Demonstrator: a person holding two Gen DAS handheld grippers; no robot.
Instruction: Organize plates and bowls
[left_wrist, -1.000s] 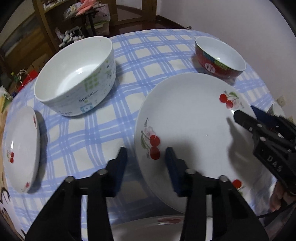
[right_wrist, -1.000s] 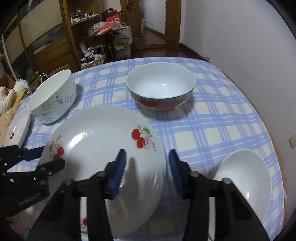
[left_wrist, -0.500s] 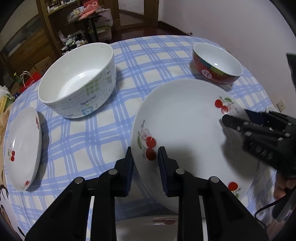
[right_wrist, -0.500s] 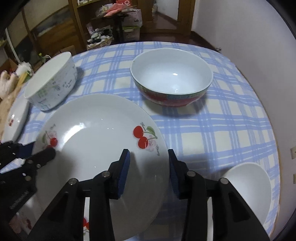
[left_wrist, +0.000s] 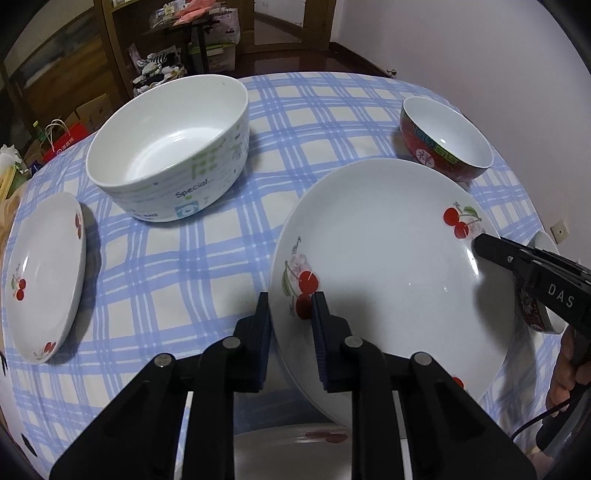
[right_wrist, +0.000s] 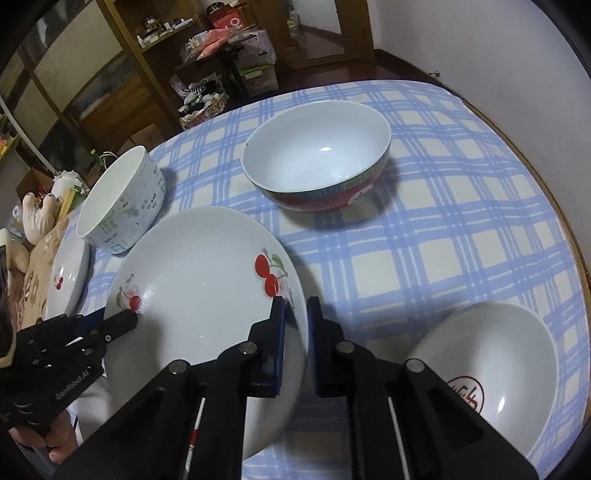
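Observation:
A large white cherry plate (left_wrist: 391, 258) (right_wrist: 199, 295) is held up off the blue checked tablecloth (left_wrist: 207, 258). My left gripper (left_wrist: 291, 310) is shut on its left rim. My right gripper (right_wrist: 293, 314) is shut on its right rim and shows in the left wrist view (left_wrist: 524, 266). A smaller cherry plate (left_wrist: 40, 273) lies at the left. A white "Special" bowl (left_wrist: 170, 147) stands behind it. A red-sided bowl (left_wrist: 447, 140) (right_wrist: 317, 170) stands at the far right.
Another cherry plate (left_wrist: 295, 450) lies under the left gripper near the table's front edge. A white bowl with a red mark (right_wrist: 491, 373) sits at the right edge. Wooden shelves (right_wrist: 110, 74) and clutter stand beyond the table. A white wall (right_wrist: 480, 44) is on the right.
Both grippers have closed from open onto the large plate's opposite rims. The plate has risen off the cloth and now tilts.

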